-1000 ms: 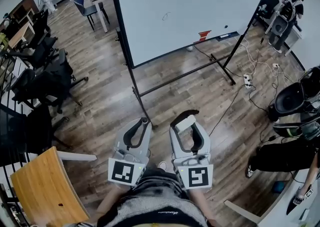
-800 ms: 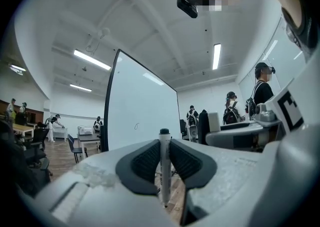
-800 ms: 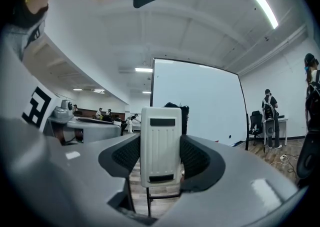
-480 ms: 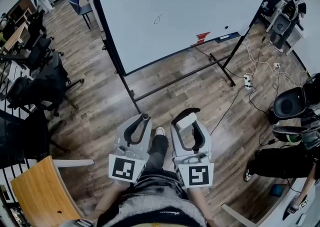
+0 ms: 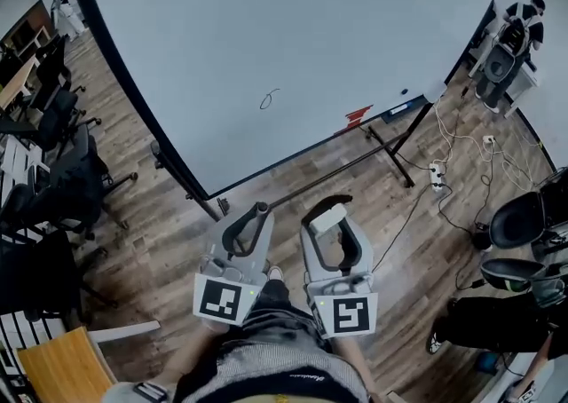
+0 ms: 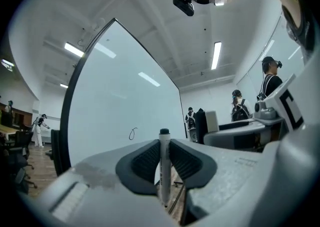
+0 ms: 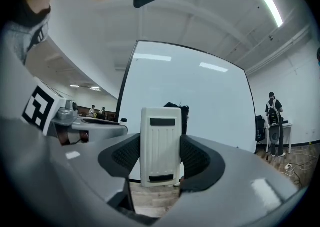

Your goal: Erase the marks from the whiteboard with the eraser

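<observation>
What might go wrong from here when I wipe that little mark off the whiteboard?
The marker clamped in the left gripper points at the whiteboard and might add a stroke if it touches.
The mark is small; the eraser in the right gripper may miss it.
The stand's floor bar is a trip risk.

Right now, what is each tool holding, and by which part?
Left tool pinches a marker mid-barrel; right tool clamps a white eraser by its sides.
</observation>
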The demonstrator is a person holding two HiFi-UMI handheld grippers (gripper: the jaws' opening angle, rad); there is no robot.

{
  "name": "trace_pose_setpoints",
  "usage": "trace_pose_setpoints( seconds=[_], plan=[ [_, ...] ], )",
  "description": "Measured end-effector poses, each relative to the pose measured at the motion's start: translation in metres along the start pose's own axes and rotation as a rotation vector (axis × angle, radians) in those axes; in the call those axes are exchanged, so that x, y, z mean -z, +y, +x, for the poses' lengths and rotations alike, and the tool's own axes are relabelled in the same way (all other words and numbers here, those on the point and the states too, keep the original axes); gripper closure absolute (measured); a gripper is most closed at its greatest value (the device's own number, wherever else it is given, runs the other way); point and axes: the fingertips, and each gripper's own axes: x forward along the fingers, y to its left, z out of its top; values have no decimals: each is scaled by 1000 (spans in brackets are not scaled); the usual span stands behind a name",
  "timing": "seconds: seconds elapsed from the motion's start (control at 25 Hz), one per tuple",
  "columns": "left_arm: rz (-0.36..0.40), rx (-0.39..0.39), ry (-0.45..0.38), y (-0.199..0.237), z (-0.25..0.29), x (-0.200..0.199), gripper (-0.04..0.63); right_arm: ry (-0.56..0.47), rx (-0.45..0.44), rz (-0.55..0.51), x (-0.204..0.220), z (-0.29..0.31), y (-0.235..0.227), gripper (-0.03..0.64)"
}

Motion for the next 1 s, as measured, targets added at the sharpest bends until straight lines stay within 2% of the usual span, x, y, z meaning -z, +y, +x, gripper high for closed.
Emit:
trace_pose_setpoints(
  seconds=[0.2,0.52,0.8,1.0],
  plan=[
    [20,-13,-8,32,47,-1,520,10,-27,5,7,58,-14,368],
    [19,-93,42,67,62,18,520,19,-126,-12,21,119,-12,368],
    [10,-236,41,91,63,17,520,25,-290,-24,22,170,-1,368],
    [2,-356,40,103,79,13,520,9,-357,-75,7,205,-19,369]
  ],
)
